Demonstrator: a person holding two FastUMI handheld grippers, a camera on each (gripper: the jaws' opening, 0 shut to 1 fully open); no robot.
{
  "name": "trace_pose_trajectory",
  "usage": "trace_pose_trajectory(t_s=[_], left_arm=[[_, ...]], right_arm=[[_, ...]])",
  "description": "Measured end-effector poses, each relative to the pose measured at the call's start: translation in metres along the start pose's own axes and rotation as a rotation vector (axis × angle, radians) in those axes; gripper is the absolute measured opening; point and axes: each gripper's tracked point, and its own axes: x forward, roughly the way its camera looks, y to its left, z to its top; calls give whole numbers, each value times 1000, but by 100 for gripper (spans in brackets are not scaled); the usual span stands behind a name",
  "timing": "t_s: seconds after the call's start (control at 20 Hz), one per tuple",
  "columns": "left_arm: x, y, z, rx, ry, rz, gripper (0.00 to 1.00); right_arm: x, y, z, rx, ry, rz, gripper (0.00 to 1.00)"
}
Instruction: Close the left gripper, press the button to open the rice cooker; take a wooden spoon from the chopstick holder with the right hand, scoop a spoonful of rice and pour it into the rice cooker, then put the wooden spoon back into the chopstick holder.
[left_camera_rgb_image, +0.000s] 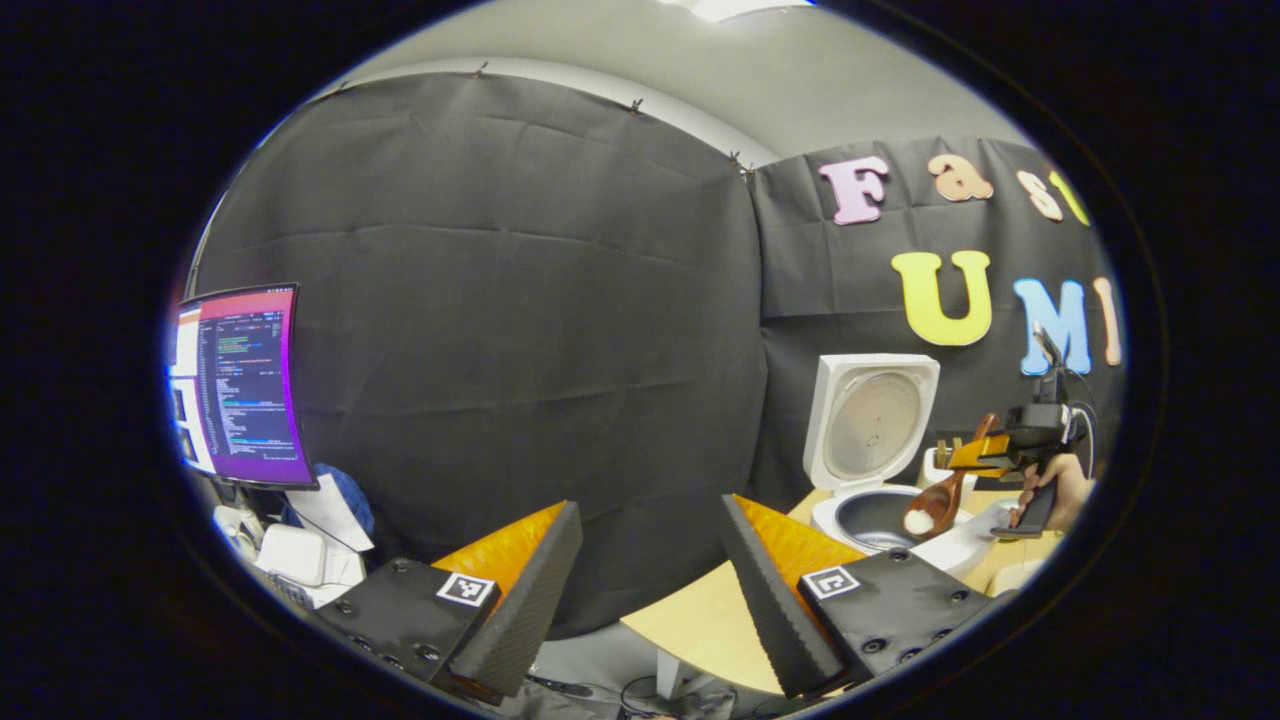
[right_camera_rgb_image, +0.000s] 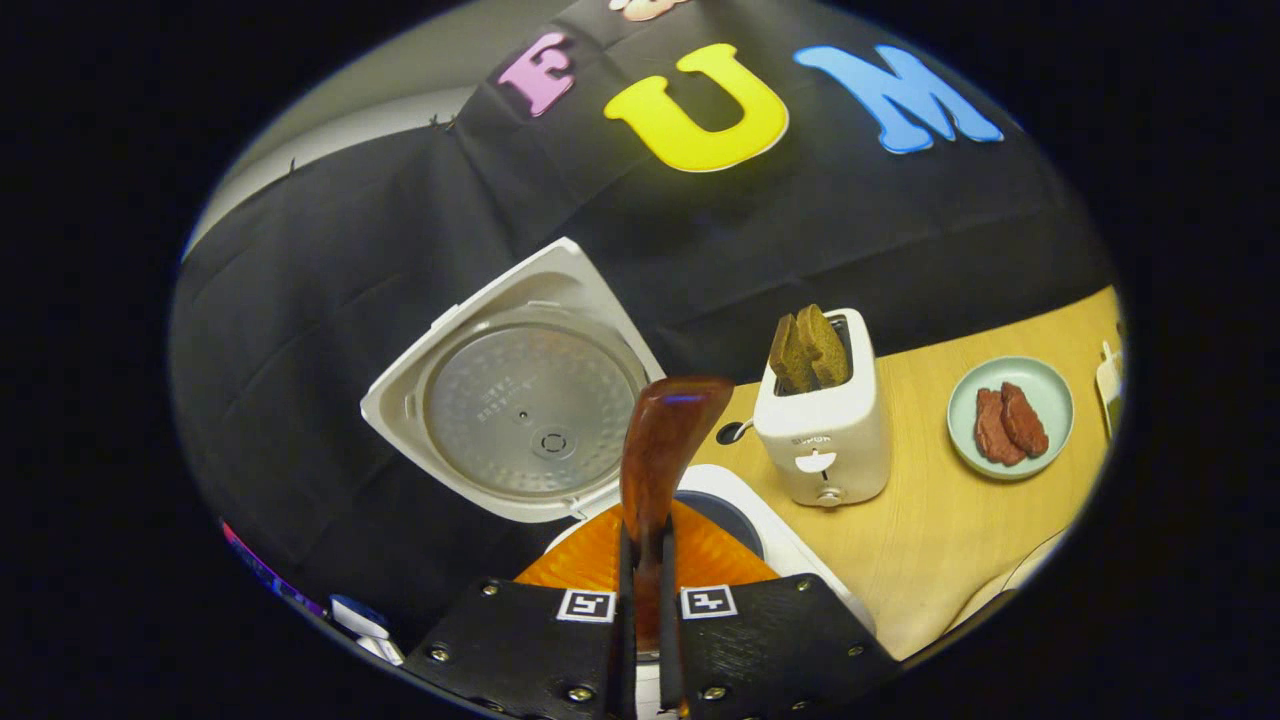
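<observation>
My left gripper (left_camera_rgb_image: 650, 580) hangs off the table's (left_camera_rgb_image: 700, 620) near edge with its fingers (left_camera_rgb_image: 520, 600) spread wide and nothing between them, pointing at the black wall. Off to the side in the left gripper view stands the cooker (left_camera_rgb_image: 870, 510), its lid (left_camera_rgb_image: 872, 420) swung up and upright, the dark pot open below. My right gripper (left_camera_rgb_image: 975, 452) is there above it, held in a hand (left_camera_rgb_image: 1060, 490), and the spoon (left_camera_rgb_image: 938, 505) slants down from it with its bowl over the pot's rim and a small white heap of rice (left_camera_rgb_image: 918, 522) in the bowl. In the right gripper view my right fingers (right_camera_rgb_image: 625, 600) are clenched on the spoon's handle (right_camera_rgb_image: 660, 450), which rises straight up between them; the cooker's open lid (right_camera_rgb_image: 520, 400) stands behind it to one side, and the cooker's white body shows just past my fingers. On the table (right_camera_rgb_image: 950, 530) beyond is a toaster (right_camera_rgb_image: 822, 430) with two brown slices (right_camera_rgb_image: 808, 350) standing out of its slot, and farther along a plate (right_camera_rgb_image: 1010, 415) with two reddish pieces on it. A lit monitor (left_camera_rgb_image: 240, 385) stands at the far side of the left gripper view.
</observation>
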Motion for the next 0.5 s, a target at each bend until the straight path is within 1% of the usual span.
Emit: trace_pose_trajectory(t_s=[0.1,0.3,0.5], left_arm=[[0,-1,-2,-6,2,3,91],[0,0,-3,-13,1,2,91],[0,0,-4,-20,0,-5,91]], right_arm=[[2,6,-4,-121,9,-13,10],[4,17,-6,-341,8,-11,10],[1,32,-2,-530,-31,-12,10]])
